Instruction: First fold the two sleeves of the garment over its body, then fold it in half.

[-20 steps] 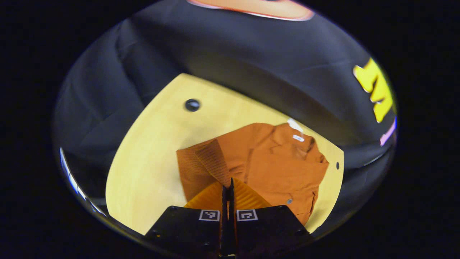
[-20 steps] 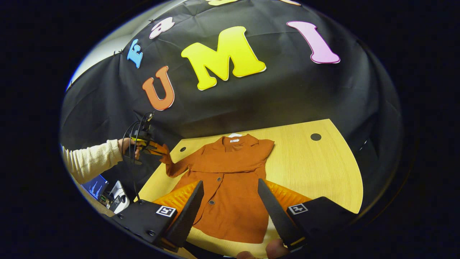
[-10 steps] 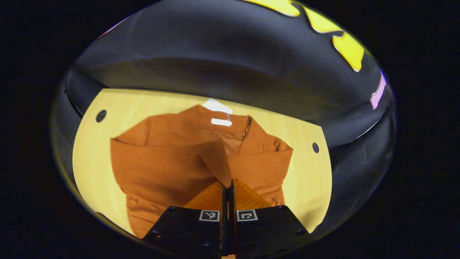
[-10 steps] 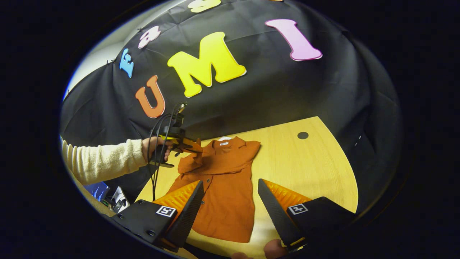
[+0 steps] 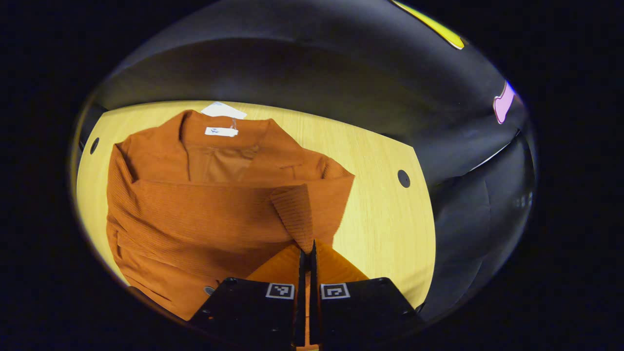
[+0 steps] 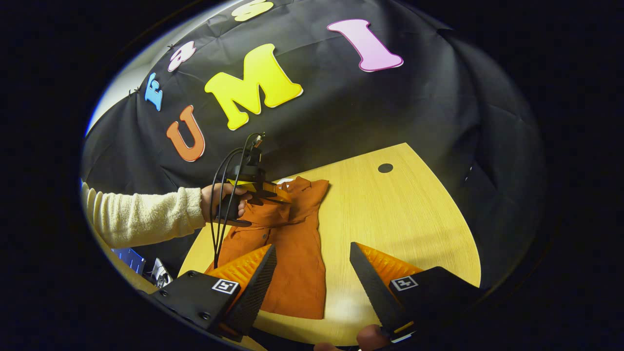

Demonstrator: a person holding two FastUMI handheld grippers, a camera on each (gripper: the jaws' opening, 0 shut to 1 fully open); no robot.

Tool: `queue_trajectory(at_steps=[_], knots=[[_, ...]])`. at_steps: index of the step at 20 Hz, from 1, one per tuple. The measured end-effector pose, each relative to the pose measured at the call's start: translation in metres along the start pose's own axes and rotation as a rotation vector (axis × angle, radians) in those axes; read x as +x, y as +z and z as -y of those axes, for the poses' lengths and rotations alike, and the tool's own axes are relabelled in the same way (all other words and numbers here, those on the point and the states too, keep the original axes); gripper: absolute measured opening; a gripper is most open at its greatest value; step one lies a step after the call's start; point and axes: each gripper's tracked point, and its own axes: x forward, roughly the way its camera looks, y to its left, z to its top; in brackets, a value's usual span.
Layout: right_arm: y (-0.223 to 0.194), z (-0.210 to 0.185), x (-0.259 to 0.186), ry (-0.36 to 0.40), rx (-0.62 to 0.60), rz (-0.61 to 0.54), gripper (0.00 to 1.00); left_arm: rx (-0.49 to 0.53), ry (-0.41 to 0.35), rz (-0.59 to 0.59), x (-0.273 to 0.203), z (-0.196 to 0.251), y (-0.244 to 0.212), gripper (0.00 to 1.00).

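On the pale wooden table [image 6: 419, 214] lies my rust-orange buttoned garment [image 5: 195, 214], one sleeve across its chest, the second's ribbed cuff [image 5: 295, 214] pinched above it by my left gripper [image 5: 307, 253]; halving remains, and the right gripper [image 6: 312, 278], spread idle, sights the hem.

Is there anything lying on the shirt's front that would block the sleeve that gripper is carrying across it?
Nothing visible does. The left gripper is shut on the sleeve cuff, held above the orange shirt, whose front is bare fabric. The right gripper hangs open, nearer the camera, off the shirt.
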Motion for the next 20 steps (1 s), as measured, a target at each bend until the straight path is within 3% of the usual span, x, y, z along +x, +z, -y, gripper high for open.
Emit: queue_trajectory(at_steps=[1, 2, 5, 6, 9, 11, 12, 16, 20], knots=[[-0.003, 0.002, 0.0, -0.004, -0.001, -0.004, 0.97, -0.005, -0.01, 0.013, -0.009, 0.025, 0.008, 0.0], [-0.007, 0.004, -0.001, -0.008, -0.002, -0.006, 0.97, -0.015, -0.029, 0.027, -0.013, 0.031, 0.012, 0.14], [-0.016, 0.004, -0.001, -0.01, 0.001, -0.019, 0.97, -0.045, -0.045, 0.066, -0.02, 0.039, 0.016, 0.89], [-0.018, 0.003, -0.001, -0.011, -0.001, -0.023, 0.97, -0.052, -0.037, 0.077, -0.02, 0.035, 0.017, 0.82], [-0.022, -0.001, 0.002, -0.016, -0.015, -0.032, 0.97, -0.018, -0.028, 0.108, -0.043, 0.023, 0.015, 0.98], [-0.023, -0.005, 0.004, -0.02, -0.032, -0.037, 0.93, 0.075, 0.003, 0.185, -0.072, 0.004, 0.015, 0.98], [-0.026, -0.009, 0.006, -0.016, -0.039, -0.044, 0.97, 0.114, 0.019, 0.224, -0.087, -0.011, 0.014, 0.98], [-0.041, -0.025, 0.024, 0.007, -0.069, -0.08, 0.97, 0.199, 0.162, 0.342, -0.146, -0.091, -0.015, 0.98], [-0.071, -0.047, 0.052, 0.039, -0.136, -0.148, 0.97, 0.152, 0.241, 0.349, -0.187, -0.169, -0.075, 0.98]])
